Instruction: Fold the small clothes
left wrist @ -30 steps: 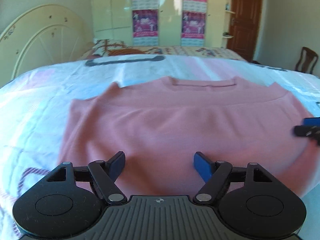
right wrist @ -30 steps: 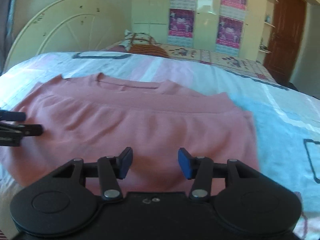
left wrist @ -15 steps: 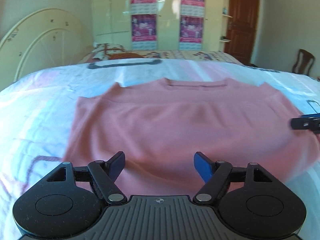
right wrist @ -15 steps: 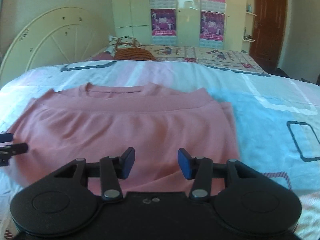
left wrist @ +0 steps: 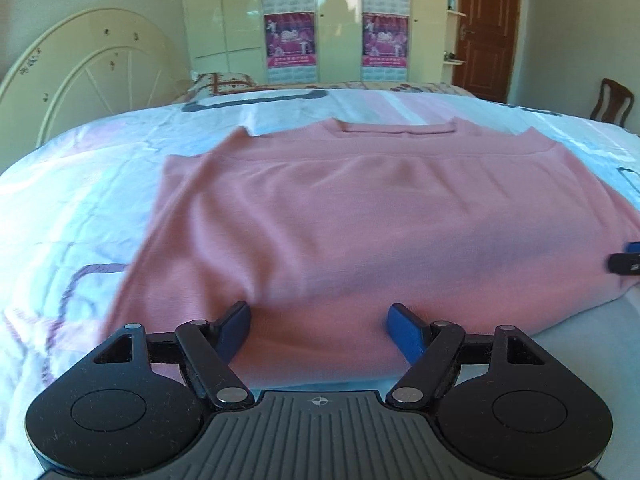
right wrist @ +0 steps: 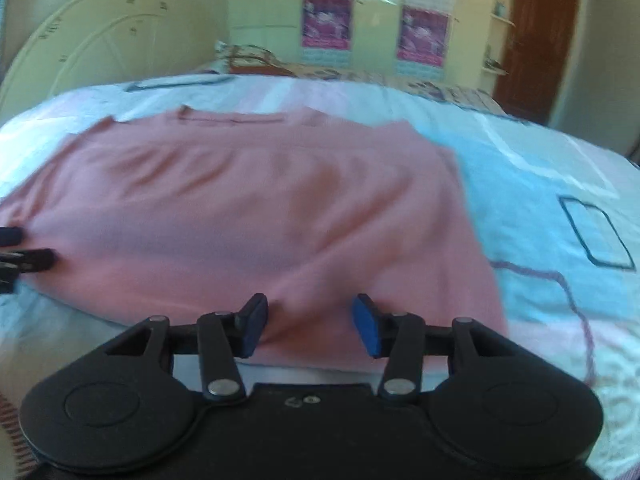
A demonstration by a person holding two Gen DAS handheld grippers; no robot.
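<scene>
Bedspread (left wrist: 80,208), pink shirt (left wrist: 360,220), wardrobe (left wrist: 340,20)

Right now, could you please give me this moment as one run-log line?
step: fold not begun | garment: pink knit sweater flat on patterned bedsheet | left gripper: open at near hem | right gripper: open at near hem

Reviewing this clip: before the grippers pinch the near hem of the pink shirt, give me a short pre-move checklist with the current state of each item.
1. Pink knit shirt lies spread on the patterned bedsheet, neckline at the far side: ok.
2. Left gripper jaws apart, nothing clamped: ok.
3. Right gripper jaws apart, nothing clamped: ok.
4. Both grippers sit over the near hem, one toward each side: ok.
5. Fabric smooth: not ok; ripples run through the middle and a ridge rises ahead of the right gripper.
6. Pads already touching the cloth: cannot tell; the right wrist view is blurred.
</scene>
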